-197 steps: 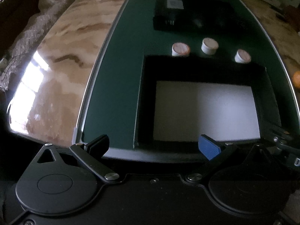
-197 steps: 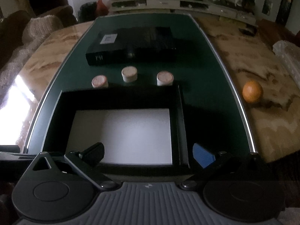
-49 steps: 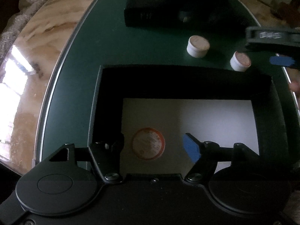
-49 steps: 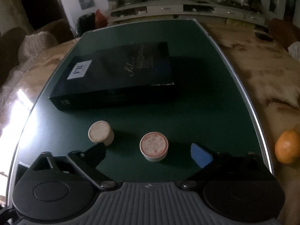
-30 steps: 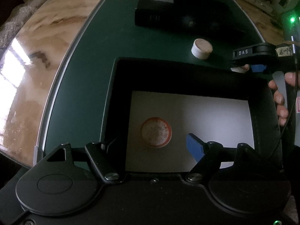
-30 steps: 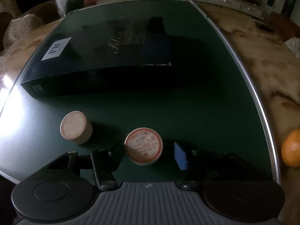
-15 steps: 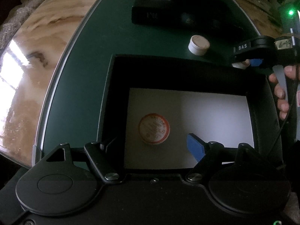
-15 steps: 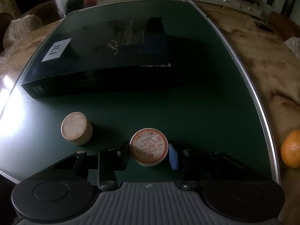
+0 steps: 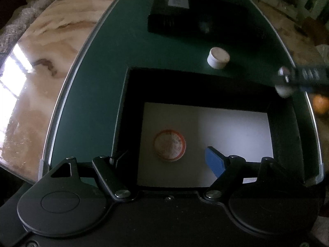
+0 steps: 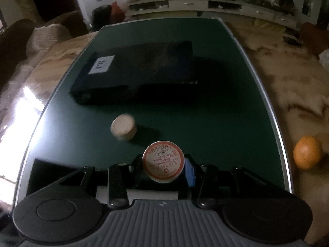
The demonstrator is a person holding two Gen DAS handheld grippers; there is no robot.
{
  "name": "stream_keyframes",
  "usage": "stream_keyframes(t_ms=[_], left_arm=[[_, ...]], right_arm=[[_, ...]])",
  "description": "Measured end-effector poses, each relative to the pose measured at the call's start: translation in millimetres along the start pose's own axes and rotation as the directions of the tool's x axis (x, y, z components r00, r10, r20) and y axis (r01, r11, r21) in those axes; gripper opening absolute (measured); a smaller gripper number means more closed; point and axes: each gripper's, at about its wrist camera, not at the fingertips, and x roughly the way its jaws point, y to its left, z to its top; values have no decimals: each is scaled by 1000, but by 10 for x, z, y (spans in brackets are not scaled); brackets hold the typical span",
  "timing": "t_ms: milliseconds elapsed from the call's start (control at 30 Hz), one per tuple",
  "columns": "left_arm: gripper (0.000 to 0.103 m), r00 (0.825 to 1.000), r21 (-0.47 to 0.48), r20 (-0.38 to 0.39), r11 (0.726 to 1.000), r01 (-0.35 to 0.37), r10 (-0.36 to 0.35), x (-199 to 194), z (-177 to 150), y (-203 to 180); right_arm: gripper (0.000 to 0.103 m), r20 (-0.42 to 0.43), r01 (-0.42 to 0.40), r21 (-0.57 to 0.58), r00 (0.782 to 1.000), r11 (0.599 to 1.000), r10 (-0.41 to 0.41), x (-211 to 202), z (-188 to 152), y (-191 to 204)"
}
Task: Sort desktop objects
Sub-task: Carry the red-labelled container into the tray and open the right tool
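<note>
two claws | right claw (image 10: 163, 167) grips labelled jar (image 10: 162, 161) | left claw (image 9: 164, 160) wide, empty

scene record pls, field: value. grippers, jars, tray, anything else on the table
left gripper: open, hovering over the tray, holding nothing
right gripper: shut on the red-rimmed jar, lifted off the mat
tray: black walls, white floor, one orange-rimmed jar inside, upright
plain jar: standing on the green mat, outside the tray
black box: flat on the mat beyond the jars, white label on top
orange: on the marble tabletop, off the mat
</note>
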Motion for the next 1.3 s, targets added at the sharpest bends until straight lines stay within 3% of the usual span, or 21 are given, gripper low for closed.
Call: stream_keyframes(t_ms=[267,533,867,1000,1300], left_arm=[[78,1000,-4,24,1000,0,0,-108,-12,31],[78,1000,-7,26,1000,10,-10,-134,-20,66],[80,1000,1,23,1000,15,-15,-114,-15,58],[81,1000,3,15,1000,19,-19,-93,-20,64],[81,999,20,47,1000,10,-11,-121,86,-22]], right_arm=[[45,-85,-15,-37,996,999,12,-99,-467,107],[45,-141,11,-73,990,997,-22,71,-671,191],[45,-130,48,-147,989,988,-68,150,-751,328],[53,-125,52,-155,990,987,-72,145,-755,352],[55,-102,19,-110,994,994,-30,31,-716,258]])
